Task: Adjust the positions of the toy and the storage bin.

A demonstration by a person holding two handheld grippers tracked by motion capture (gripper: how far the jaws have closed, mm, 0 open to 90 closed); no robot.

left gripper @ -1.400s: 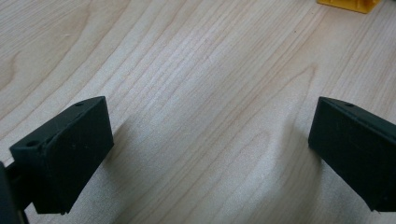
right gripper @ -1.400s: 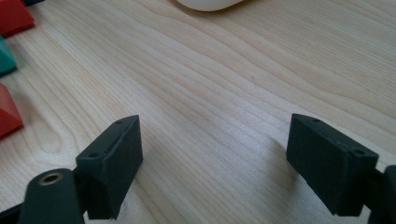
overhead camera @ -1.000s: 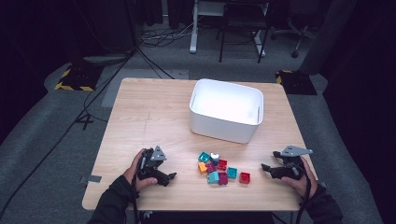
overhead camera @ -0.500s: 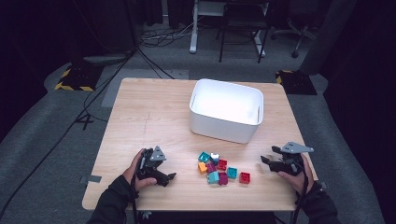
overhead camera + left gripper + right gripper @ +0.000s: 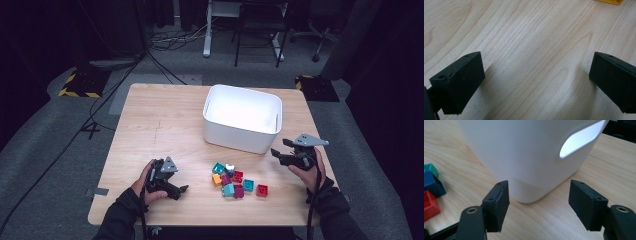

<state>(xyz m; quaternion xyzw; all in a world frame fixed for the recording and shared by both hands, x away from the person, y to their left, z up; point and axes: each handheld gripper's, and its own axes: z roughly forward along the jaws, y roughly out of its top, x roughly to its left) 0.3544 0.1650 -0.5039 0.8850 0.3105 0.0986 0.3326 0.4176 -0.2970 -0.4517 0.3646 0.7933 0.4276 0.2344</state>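
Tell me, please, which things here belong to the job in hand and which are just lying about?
Job in hand:
toy blocks, clustered between the grippers
white bin
left gripper, open
right gripper, open, jaws just closing, nothing between them

Lying about:
chair
floor cables
hazard-striped plate

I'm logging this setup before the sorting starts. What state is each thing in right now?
Bin: upright, open-topped, nothing visible inside.
Blocks: loose cluster on the table, none held.
Left gripper: open, low over bare wood, holding nothing.
Right gripper: jaws just been closing, apart, nothing between them, pointing at the bin's corner.
Table: wood top bearing the bin and blocks.
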